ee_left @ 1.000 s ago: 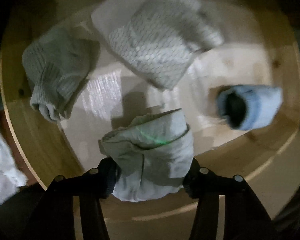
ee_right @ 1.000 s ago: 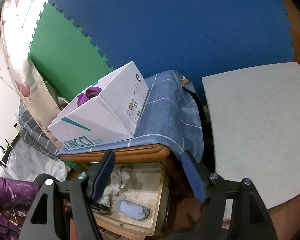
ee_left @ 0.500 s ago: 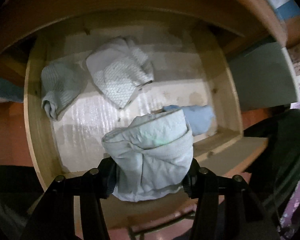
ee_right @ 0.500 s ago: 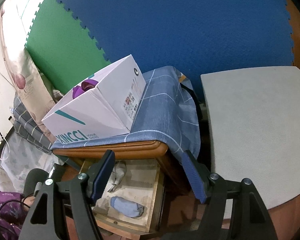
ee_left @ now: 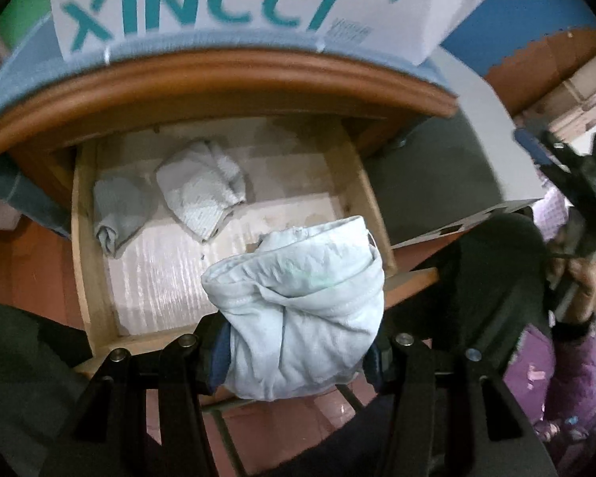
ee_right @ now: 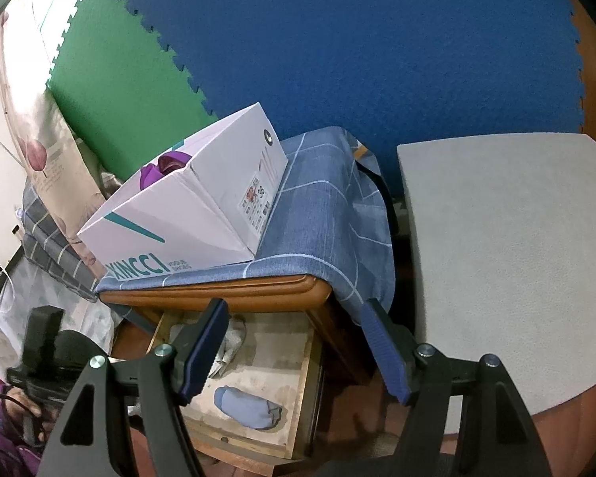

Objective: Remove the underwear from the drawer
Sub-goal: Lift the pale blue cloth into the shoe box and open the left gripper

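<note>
My left gripper (ee_left: 298,351) is shut on a pale grey-blue rolled pair of underwear (ee_left: 298,306) and holds it above and in front of the open wooden drawer (ee_left: 85,262). Two more folded grey pieces (ee_left: 200,190) (ee_left: 117,208) lie at the back left of the drawer. My right gripper (ee_right: 294,351) is open and empty, held high to the right of the drawer (ee_right: 298,405). In the right wrist view a blue rolled piece (ee_right: 248,407) lies near the drawer's front and a grey piece (ee_right: 232,342) lies further back.
A white XINCCI shoebox (ee_right: 186,218) stands on a blue checked cloth (ee_right: 322,218) over the wooden cabinet top (ee_right: 218,296). A grey padded surface (ee_right: 504,262) lies to the right. Blue and green foam mats (ee_right: 337,39) cover the wall behind.
My left gripper has lifted the rolled underwear up and back out of the drawer; the cabinet top and shoebox have come into its view. My right gripper has barely moved.
</note>
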`<state>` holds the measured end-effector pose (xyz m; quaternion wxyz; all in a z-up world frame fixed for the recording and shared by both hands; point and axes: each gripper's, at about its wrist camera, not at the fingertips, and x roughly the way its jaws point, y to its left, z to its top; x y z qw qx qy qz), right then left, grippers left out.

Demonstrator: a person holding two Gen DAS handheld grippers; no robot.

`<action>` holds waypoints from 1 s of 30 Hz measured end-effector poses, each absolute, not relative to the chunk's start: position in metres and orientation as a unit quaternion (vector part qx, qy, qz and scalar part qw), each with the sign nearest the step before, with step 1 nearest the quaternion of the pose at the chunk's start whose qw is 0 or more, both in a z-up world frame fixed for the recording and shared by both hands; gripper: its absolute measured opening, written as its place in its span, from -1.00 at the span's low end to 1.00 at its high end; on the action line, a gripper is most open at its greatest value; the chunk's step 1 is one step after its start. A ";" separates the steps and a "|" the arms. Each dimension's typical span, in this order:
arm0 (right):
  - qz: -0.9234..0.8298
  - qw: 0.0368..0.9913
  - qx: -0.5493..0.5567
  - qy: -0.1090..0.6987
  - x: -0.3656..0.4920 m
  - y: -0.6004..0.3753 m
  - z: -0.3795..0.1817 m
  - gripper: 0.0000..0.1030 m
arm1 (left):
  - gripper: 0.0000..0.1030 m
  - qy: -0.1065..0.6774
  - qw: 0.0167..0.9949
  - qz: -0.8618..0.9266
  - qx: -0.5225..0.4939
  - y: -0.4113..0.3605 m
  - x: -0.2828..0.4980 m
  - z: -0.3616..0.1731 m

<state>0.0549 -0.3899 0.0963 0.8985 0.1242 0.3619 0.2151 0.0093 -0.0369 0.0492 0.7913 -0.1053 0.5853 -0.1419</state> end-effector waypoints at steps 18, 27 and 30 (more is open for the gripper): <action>0.214 0.900 0.124 0.360 0.055 -0.390 0.097 0.38 | -0.04 0.474 0.856 -0.187 -0.088 -0.041 0.009 0.203; 0.215 0.900 0.124 0.359 0.055 -0.391 0.097 0.39 | -0.02 0.432 0.887 -0.151 -0.058 -0.029 0.060 0.236; 0.215 0.900 0.124 0.359 0.055 -0.391 0.097 0.39 | -0.02 0.426 0.893 -0.132 -0.060 -0.020 0.084 0.238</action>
